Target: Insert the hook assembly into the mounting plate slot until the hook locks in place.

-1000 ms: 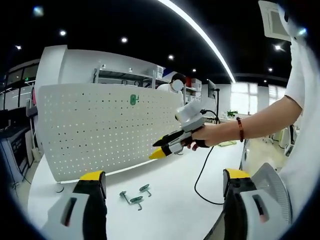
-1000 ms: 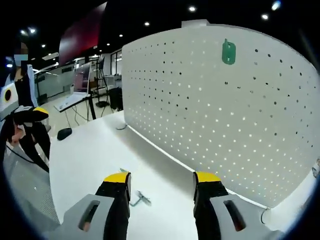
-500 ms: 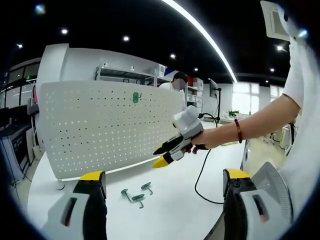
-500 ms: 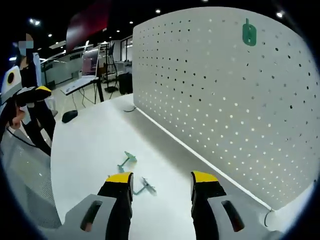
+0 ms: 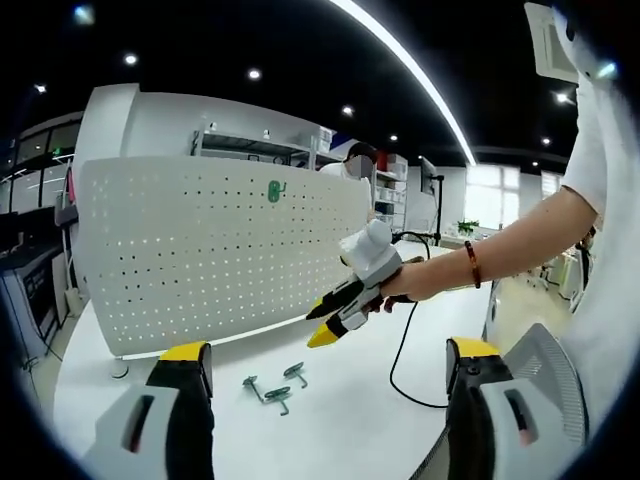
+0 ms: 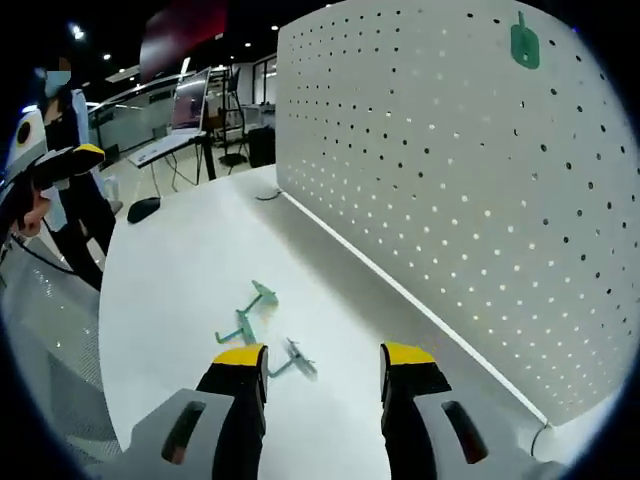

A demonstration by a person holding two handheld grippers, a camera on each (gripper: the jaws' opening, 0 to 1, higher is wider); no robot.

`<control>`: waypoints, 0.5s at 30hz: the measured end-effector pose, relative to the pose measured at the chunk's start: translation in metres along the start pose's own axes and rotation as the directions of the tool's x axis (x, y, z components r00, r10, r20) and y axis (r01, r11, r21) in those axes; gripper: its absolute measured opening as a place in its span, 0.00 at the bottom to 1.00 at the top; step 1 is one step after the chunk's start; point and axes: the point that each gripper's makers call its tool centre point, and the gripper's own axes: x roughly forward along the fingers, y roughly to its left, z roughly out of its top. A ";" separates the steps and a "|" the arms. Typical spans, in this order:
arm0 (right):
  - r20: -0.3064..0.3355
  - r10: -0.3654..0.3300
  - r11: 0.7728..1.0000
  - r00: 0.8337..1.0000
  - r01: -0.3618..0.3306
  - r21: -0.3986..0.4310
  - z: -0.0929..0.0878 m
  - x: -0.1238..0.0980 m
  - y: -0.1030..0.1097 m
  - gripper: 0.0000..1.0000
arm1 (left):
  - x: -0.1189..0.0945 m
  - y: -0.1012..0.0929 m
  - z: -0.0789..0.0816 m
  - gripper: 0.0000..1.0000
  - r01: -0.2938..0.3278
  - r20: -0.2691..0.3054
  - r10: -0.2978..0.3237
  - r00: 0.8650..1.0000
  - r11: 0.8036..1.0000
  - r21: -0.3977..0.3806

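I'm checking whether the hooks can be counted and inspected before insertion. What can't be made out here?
- Green hooks, right gripper view: one end hidden behind the right claw.
- Same hooks, left gripper view: too small to count or see their shape.
- Green piece on the white pegboard: too small to see how it attaches.

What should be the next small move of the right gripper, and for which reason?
Probably lower the right gripper a little further onto the nearest green hook on the white table. Its jaws are open and empty, the hook lies loose just beyond the yellow tips, and the green plate on the pegboard awaits a hook.
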 end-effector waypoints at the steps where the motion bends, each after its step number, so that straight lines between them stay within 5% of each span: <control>1: -0.010 0.003 1.000 1.000 -0.003 -0.009 -0.002 0.002 0.000 0.45 | 0.000 0.000 0.000 0.99 -0.002 0.001 0.002 1.000 1.000 -0.003; 15: -0.110 0.062 0.995 0.992 -0.070 -0.071 -0.020 0.018 0.011 0.37 | -0.004 0.005 -0.005 0.99 -0.019 -0.002 0.019 1.000 1.000 -0.019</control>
